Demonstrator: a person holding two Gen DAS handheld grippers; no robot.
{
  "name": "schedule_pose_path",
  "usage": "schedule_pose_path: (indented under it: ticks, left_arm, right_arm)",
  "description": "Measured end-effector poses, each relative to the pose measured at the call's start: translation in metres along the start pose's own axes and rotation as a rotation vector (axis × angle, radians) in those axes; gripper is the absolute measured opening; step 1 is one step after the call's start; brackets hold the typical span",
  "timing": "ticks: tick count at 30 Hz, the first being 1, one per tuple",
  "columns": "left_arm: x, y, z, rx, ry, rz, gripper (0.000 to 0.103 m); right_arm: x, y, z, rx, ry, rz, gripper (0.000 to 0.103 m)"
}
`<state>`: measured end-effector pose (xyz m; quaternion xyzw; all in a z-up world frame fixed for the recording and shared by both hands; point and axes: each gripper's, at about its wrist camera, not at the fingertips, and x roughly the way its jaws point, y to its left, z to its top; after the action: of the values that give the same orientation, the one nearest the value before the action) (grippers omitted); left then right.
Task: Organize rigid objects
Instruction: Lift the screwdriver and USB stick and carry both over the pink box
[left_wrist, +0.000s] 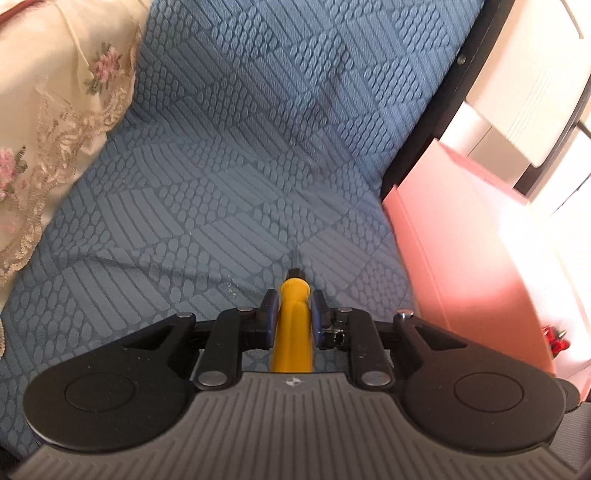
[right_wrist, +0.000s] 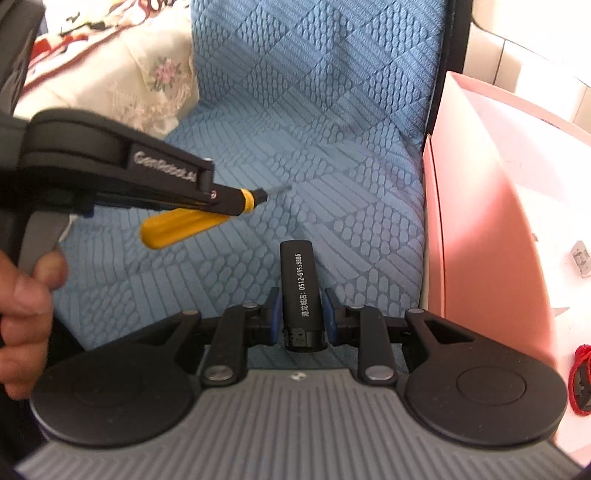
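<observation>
Blue quilted cover: spread under both grippers.
Pink box: just right of the cover.
Left gripper: clamped on a yellow-handled screwdriver, above the cover.
Right gripper: pinching a black lighter, above the cover.

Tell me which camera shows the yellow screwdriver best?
The right wrist view: the screwdriver appears side-on, handle to metal tip, in the left gripper. The left wrist view shows only its handle end-on between the fingers.
</observation>
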<state>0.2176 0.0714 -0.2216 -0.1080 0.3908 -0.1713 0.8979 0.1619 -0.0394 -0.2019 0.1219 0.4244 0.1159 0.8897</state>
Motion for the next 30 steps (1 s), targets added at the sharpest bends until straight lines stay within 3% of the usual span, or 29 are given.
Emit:
schedule_pose_path:
  ticks: [16, 30]
  left_arm:
    - [-0.041, 0.004, 0.006, -0.072, -0.097, -0.055, 0.022]
    - [-0.075, -0.016, 0.020, -0.054, -0.170, -0.074, 0.022]
  right_arm:
    - [-0.029, -0.007, 0.013, 0.053, -0.056, 0.050, 0.027]
    - [-0.071, -0.028, 0.035, 0.072, -0.124, 0.050, 0.027]
